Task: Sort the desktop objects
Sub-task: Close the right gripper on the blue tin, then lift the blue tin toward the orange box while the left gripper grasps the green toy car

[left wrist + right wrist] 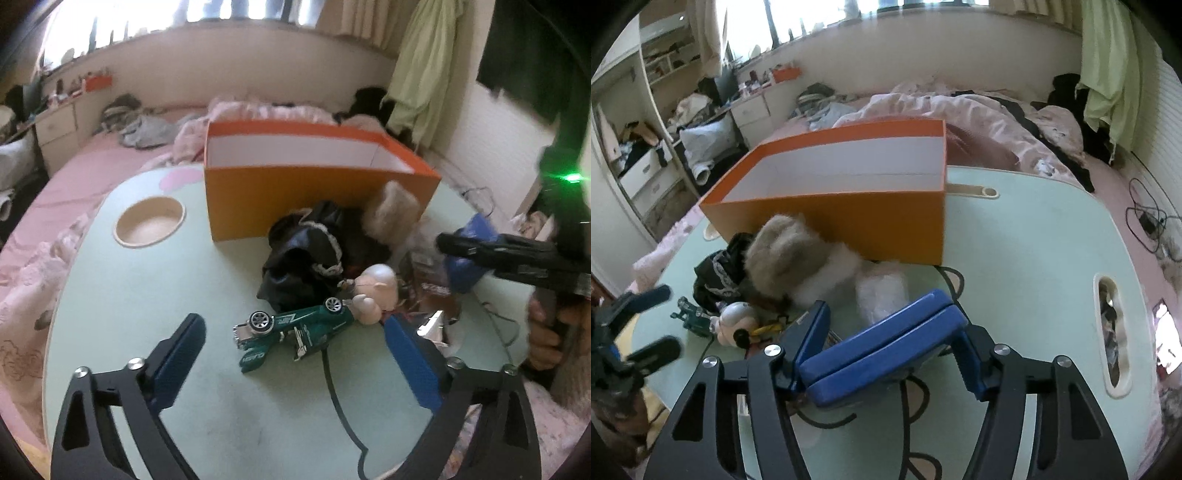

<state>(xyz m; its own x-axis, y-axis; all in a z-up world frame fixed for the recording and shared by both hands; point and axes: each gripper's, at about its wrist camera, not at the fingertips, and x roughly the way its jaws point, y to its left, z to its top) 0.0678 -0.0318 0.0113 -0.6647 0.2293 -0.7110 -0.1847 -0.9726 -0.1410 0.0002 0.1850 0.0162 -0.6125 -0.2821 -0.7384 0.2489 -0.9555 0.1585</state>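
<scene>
An open orange box [295,192] stands at the back of the pale green table [147,295]; it also shows in the right wrist view [849,221]. A green toy race car [295,328] lies between the open fingers of my left gripper [295,332]. Behind it are a bald doll figure [373,291], a black cloth bundle [303,262] and a furry plush toy [391,210]. My right gripper [890,343] is shut on a blue case [886,354], held above the table; it shows at the right in the left wrist view [465,266].
A round wooden cup recess [149,221] is set in the table at left. A black cable [340,398] runs over the tabletop. A slot [1112,328] is cut near the table's right edge. A pink bed with bedding [979,118] surrounds the table.
</scene>
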